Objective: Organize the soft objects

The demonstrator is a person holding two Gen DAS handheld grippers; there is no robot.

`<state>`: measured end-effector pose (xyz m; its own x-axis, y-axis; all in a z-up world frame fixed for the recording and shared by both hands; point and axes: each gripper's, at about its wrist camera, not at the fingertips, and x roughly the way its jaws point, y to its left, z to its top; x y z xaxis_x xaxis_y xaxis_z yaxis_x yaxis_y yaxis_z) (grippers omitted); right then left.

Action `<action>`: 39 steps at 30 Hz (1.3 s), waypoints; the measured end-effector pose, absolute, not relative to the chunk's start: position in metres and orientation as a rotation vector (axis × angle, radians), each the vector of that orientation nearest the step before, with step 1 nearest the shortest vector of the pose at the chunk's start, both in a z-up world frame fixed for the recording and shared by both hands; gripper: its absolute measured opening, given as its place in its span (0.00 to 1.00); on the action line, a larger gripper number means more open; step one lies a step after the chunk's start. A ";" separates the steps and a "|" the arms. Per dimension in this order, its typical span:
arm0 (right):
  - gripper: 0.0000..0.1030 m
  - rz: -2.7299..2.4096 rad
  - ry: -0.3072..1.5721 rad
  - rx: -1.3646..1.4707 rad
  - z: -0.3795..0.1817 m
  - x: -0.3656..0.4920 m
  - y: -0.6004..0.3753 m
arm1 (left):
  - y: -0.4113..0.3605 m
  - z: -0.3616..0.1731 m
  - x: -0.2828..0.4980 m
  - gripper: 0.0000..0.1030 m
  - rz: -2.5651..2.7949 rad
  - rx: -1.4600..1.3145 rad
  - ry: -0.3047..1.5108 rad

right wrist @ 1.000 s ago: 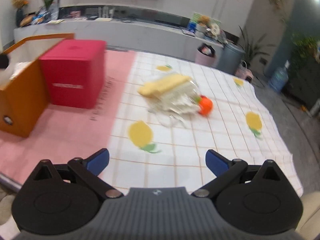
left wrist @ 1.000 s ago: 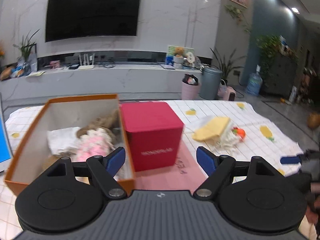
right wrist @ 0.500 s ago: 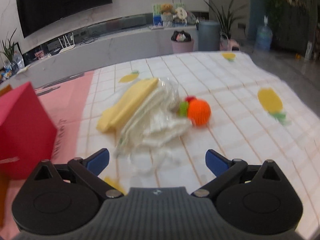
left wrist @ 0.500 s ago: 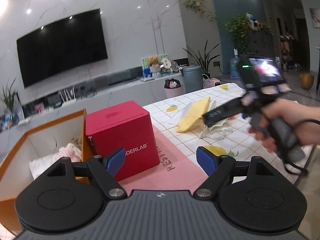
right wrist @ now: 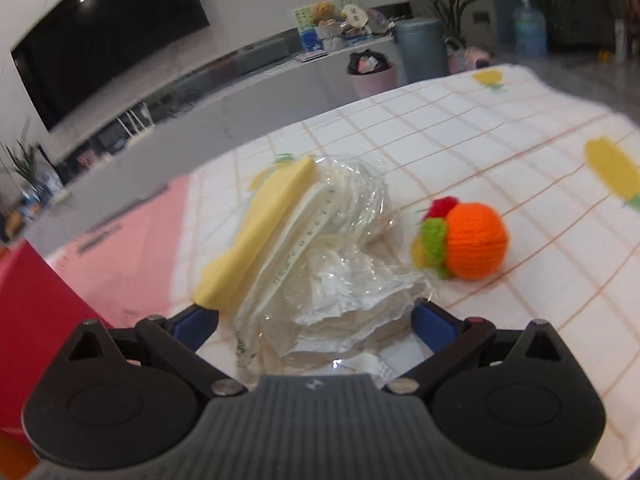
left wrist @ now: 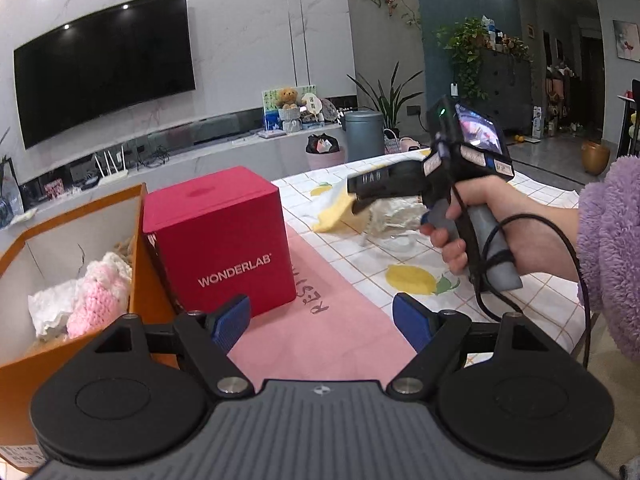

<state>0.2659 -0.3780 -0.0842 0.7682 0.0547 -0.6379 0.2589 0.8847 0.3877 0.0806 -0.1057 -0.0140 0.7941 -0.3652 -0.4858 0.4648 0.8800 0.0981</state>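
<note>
Ceiling spotlights, fisheye warp, right view blurred

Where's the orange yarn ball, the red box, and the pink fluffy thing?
orange yarn ball (right wrist: 476,240), right wrist view, middle of its orange body.
red box (left wrist: 236,256), left wrist view, front face above the lettering.
pink fluffy thing (left wrist: 94,300), left wrist view, pink knitted middle.

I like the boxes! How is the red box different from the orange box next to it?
The red box is a closed cube with WONDERLAB printed in white on its front; the orange box is open on top, and I see no print there. The red box hides whatever is inside, while the orange box shows soft things: a pink knitted toy and a white cloth. Both stand side by side on the table.
</note>
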 end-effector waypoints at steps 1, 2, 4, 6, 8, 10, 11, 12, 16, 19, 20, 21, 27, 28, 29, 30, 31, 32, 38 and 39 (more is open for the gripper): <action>0.98 -0.107 0.693 0.514 -0.083 0.267 -0.380 | -0.105 -0.016 0.083 0.92 -0.454 0.214 0.483; 0.98 -0.095 0.698 0.543 -0.082 0.270 -0.382 | -0.104 -0.018 0.084 0.92 -0.457 0.213 0.490; 0.98 -0.081 0.705 0.591 -0.081 0.273 -0.386 | -0.106 -0.021 0.086 0.92 -0.459 0.220 0.499; 0.98 -0.087 0.710 0.644 -0.081 0.278 -0.390 | -0.107 -0.024 0.085 0.92 -0.465 0.228 0.506; 0.98 -0.108 0.712 0.675 -0.081 0.282 -0.391 | -0.108 -0.026 0.084 0.92 -0.473 0.237 0.509; 0.88 -0.192 0.716 0.597 -0.077 0.287 -0.386 | -0.109 -0.028 0.083 0.92 -0.479 0.243 0.510; 0.75 -0.217 0.723 0.519 -0.076 0.289 -0.380 | -0.109 -0.028 0.083 0.92 -0.482 0.246 0.512; 0.66 -0.213 0.731 0.461 -0.076 0.291 -0.375 | -0.110 -0.029 0.083 0.92 -0.483 0.246 0.515; 0.51 -0.167 0.722 0.444 -0.077 0.282 -0.378 | -0.109 -0.030 0.085 0.92 -0.483 0.246 0.527; 0.35 -0.111 0.750 0.432 -0.077 0.271 -0.385 | -0.108 -0.030 0.085 0.92 -0.478 0.247 0.532; 0.32 -0.095 0.769 0.424 -0.077 0.267 -0.385 | -0.108 -0.029 0.085 0.92 -0.480 0.245 0.532; 0.26 -0.083 0.787 0.413 -0.077 0.263 -0.387 | -0.108 -0.029 0.084 0.92 -0.482 0.243 0.530; 0.00 -0.029 0.909 0.377 -0.073 0.230 -0.392 | -0.108 -0.026 0.083 0.92 -0.484 0.243 0.525; 0.00 -0.022 0.925 0.366 -0.072 0.226 -0.392 | -0.108 -0.025 0.082 0.92 -0.484 0.242 0.525; 0.00 -0.013 0.935 0.362 -0.071 0.222 -0.392 | -0.108 -0.025 0.082 0.92 -0.485 0.242 0.525; 0.00 -0.001 0.946 0.366 -0.071 0.217 -0.391 | -0.108 -0.025 0.083 0.92 -0.487 0.242 0.525; 0.00 0.013 0.962 0.369 -0.071 0.215 -0.390 | -0.108 -0.025 0.083 0.92 -0.487 0.242 0.525; 0.00 0.026 0.978 0.361 -0.070 0.210 -0.388 | -0.107 -0.025 0.083 0.92 -0.489 0.243 0.525; 0.00 0.089 1.070 0.327 -0.065 0.182 -0.372 | -0.106 -0.024 0.084 0.92 -0.491 0.237 0.522; 0.06 0.079 1.067 0.316 -0.062 0.180 -0.371 | -0.105 -0.024 0.085 0.92 -0.490 0.238 0.524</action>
